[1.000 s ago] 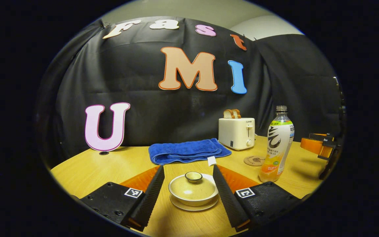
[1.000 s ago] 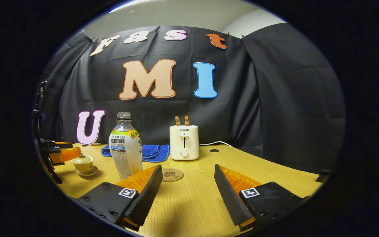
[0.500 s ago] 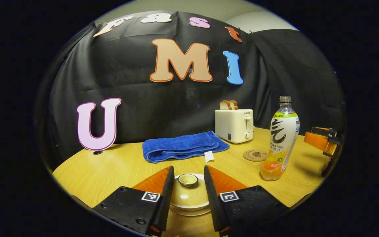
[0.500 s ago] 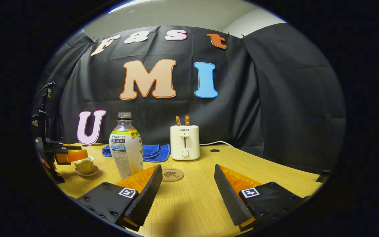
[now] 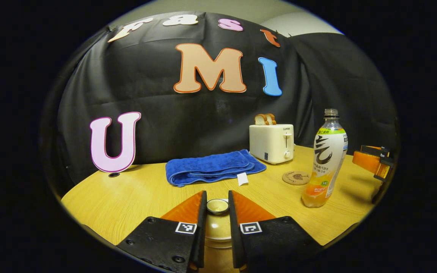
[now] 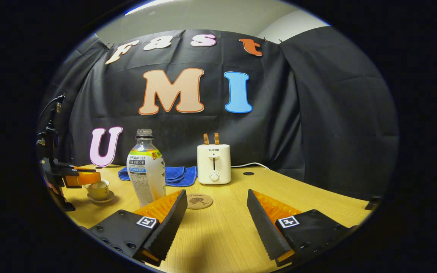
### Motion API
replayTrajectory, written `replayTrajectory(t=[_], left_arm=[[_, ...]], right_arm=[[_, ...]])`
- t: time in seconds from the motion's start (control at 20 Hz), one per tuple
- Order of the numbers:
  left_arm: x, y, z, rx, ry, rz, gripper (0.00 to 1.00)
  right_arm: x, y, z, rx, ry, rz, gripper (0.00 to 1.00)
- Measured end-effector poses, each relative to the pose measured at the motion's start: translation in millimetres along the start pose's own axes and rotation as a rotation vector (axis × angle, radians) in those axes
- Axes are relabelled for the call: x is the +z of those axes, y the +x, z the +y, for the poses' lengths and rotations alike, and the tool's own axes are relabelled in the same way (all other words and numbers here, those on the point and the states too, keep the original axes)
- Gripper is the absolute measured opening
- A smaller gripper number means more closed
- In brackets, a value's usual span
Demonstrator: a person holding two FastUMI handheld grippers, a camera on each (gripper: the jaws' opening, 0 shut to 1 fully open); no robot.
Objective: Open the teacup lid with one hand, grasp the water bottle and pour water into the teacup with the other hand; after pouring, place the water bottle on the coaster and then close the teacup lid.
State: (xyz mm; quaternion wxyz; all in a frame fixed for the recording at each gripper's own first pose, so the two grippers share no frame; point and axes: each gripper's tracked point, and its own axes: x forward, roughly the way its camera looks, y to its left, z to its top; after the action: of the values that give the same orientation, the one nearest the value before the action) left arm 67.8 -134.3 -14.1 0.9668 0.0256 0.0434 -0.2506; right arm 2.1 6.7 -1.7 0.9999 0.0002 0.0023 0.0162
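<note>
Teacup (image 6: 98, 189): pale glazed, upright on matching saucer (image 6: 101, 198), near table's left end in right gripper view. Lid (image 5: 218, 223) on cup, small round knob (image 5: 217, 206) on top, sat between two fingers. Bottle (image 5: 325, 158): clear plastic, no cap, upright, white label with green band, orange at base; standing on table right of cup. Coaster (image 5: 296, 177): round, flat, bare, printed motif, just beside bottle, not under it.

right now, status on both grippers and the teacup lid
Left gripper shut on lid knob, lid not yet lifted. Right gripper open, empty, short of water bottle. Coaster bare. Nothing in the way.
</note>
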Motion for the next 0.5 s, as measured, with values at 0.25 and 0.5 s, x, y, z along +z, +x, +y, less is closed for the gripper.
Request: replayTrajectory(t=[0.25,0.5], left_arm=[[10.2,-9.9,10.3,0.045,-0.042,-0.084,0.27],[11.9,-16.8,26.4,0.128,-0.035,-0.099,0.26]], right_arm=[[-0.9,0.3,13.2,0.072,0.003,0.003,0.98],[-2.7,-2.0,40.2,0.226,0.008,0.011,0.97]])
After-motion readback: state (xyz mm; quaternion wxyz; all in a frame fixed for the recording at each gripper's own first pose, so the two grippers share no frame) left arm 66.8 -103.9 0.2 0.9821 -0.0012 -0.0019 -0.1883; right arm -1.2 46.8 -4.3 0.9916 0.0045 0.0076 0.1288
